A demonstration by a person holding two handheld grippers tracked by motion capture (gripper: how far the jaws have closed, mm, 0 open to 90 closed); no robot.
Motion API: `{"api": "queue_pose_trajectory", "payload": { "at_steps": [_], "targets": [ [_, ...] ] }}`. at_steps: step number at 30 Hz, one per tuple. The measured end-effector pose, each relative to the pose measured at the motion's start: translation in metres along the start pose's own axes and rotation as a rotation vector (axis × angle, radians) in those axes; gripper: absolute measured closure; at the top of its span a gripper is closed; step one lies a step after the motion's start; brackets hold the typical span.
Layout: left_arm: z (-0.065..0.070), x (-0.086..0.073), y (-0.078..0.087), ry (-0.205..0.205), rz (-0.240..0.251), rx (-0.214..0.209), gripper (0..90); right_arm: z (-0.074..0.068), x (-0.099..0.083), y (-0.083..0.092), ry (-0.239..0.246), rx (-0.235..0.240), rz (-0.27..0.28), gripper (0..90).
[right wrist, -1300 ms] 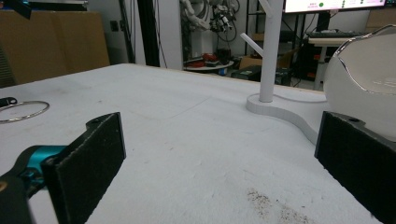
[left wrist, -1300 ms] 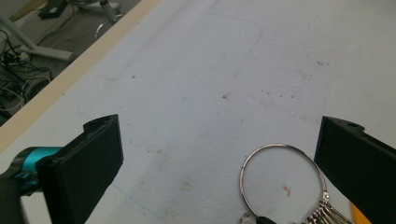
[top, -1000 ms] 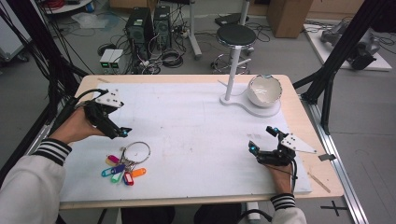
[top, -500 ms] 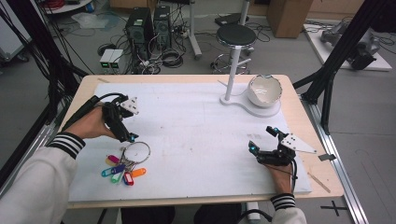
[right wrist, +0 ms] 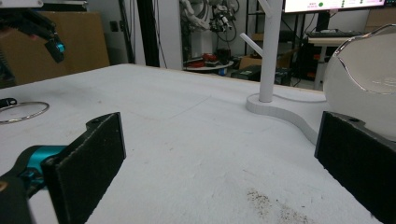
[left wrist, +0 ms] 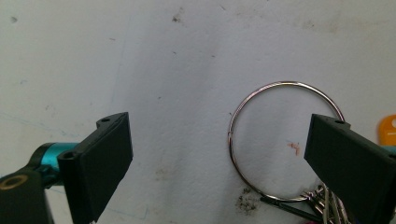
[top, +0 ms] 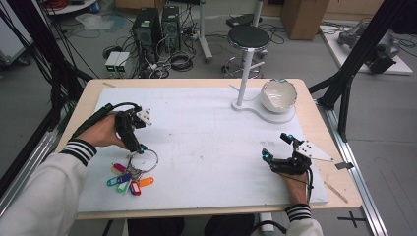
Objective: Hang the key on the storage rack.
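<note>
The left gripper [top: 139,147] hangs over the key ring [left wrist: 285,140], jaws wide, just closing slightly, gripping nothing. Next: pinch the ring's nine-o'clock edge.

At the frame's left, the left gripper [top: 136,146] points down, fingers [left wrist: 100,163] wide though just closing slightly. Lower right, the right gripper [top: 277,149] lies level, fingers spread.

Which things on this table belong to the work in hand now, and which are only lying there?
In the work:
- key ring with coloured tags
- left gripper, open above the ring

Only lying there:
- white stand
- white bowl on the stand's base
- right gripper, open, resting on the table
</note>
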State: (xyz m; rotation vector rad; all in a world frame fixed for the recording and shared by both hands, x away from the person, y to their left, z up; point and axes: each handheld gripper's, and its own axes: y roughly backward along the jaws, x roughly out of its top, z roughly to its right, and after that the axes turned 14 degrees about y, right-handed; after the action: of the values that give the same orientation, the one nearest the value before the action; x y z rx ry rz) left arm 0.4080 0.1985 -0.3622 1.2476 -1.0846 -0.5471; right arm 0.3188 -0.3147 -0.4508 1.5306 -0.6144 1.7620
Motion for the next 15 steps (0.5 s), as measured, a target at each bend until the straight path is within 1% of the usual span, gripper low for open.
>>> {"api": "queue_pose_trajectory", "payload": {
  "at_steps": [2, 3, 5, 6, 7, 9, 11, 12, 13, 15],
  "targets": [
    [0.000, 0.001, -0.005, -0.006, -0.026, -0.002, 11.2, 0.000, 0.000, 0.000, 0.000, 0.000, 0.000, 1.3],
    [-0.001, 0.002, -0.006, -0.016, -0.039, -0.004, 12.2, 0.000, 0.000, 0.000, 0.002, -0.001, -0.001, 1.4],
    [0.000, 0.002, -0.008, -0.009, -0.042, -0.005, 13.5, 0.000, 0.000, 0.000, 0.001, -0.001, 0.001, 1.4],
    [0.000, 0.003, -0.010, -0.015, -0.053, -0.007, 14.3, 0.000, 0.000, 0.000, 0.001, -0.001, 0.000, 1.3],
    [0.001, 0.004, -0.013, -0.009, -0.064, -0.011, 15.4, 0.000, 0.000, 0.000, 0.002, -0.002, 0.000, 1.3],
    [0.002, 0.004, -0.014, -0.012, -0.070, -0.015, 16.8, 0.000, 0.000, 0.000, 0.000, 0.000, 0.000, 1.3],
    [0.002, 0.005, -0.018, -0.017, -0.099, -0.012, 18.0, 0.000, 0.000, 0.000, 0.000, 0.001, 0.001, 1.3],
    [0.002, 0.005, -0.018, -0.017, -0.099, -0.012, 19.5, 0.000, 0.000, 0.000, 0.000, 0.001, 0.000, 1.3],
    [0.002, 0.005, -0.019, -0.025, -0.106, -0.014, 21.6, 0.000, 0.000, 0.000, 0.001, 0.000, 0.000, 1.3],
    [0.002, 0.005, -0.021, -0.020, -0.118, -0.019, 22.2, 0.000, 0.000, 0.000, 0.001, 0.000, 0.000, 1.3]
  ]
}}
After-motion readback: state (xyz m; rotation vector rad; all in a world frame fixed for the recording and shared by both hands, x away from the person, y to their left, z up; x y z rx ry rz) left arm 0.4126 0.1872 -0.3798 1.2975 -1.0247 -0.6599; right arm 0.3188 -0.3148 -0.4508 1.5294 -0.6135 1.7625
